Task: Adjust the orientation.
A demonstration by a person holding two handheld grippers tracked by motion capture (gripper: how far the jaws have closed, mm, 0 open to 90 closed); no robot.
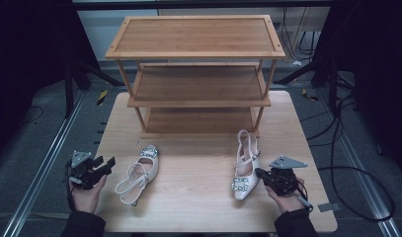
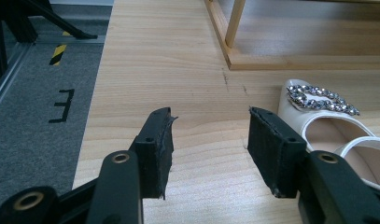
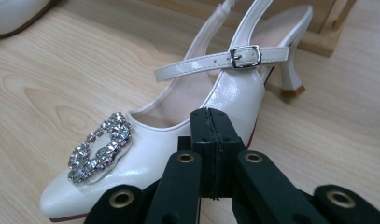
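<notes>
Two white slingback heels with rhinestone buckles lie on the wooden table. The left shoe (image 1: 138, 176) points its toe toward the rack. The right shoe (image 1: 246, 169) points its toe toward the table's front edge. My left gripper (image 1: 108, 163) rests at the table's left edge, left of the left shoe. Its jaws stand open over bare wood (image 2: 211, 119), with that shoe's buckled toe (image 2: 318, 105) just to their right. My right gripper (image 1: 261, 173) is shut with nothing between the pads. Its tip (image 3: 210, 114) sits close against the side of the right shoe (image 3: 234, 91), behind the buckle (image 3: 99, 144).
A three-shelf wooden rack (image 1: 196, 37) stands at the back of the table (image 1: 198, 202), its bottom shelf just beyond the shoes. Bare wood lies between the two shoes. Cables and grey floor with rails surround the table. The other shoe's edge (image 3: 15, 14) shows top left in the right gripper view.
</notes>
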